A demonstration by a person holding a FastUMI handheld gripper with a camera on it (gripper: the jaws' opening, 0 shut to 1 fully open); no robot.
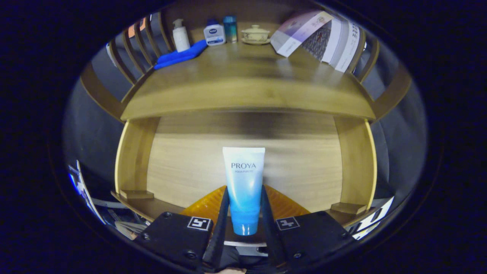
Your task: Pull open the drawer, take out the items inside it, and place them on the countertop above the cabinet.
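White-to-blue tube (243, 186) marked PROYA AQUA PURITY, clamped cap-down between both fingers of gripper (243, 207), held over open wooden drawer (243, 167). Beyond, on countertop (243, 87): one white pump bottle (180, 35), one NIVEA bottle (214, 34), one blue canister (230, 28), one lidded ceramic cup (255, 34), one blue cloth (180, 56), two printed boxes (319, 36) leaning, their print too small to read.

Wooden countertop (243, 82): blue cloth (180, 56), pump bottle (180, 35), lotion bottle (214, 34), blue can (230, 28), lidded bowl (255, 34), booklets (317, 38). Gripper (244, 207) clamps tube (244, 182).
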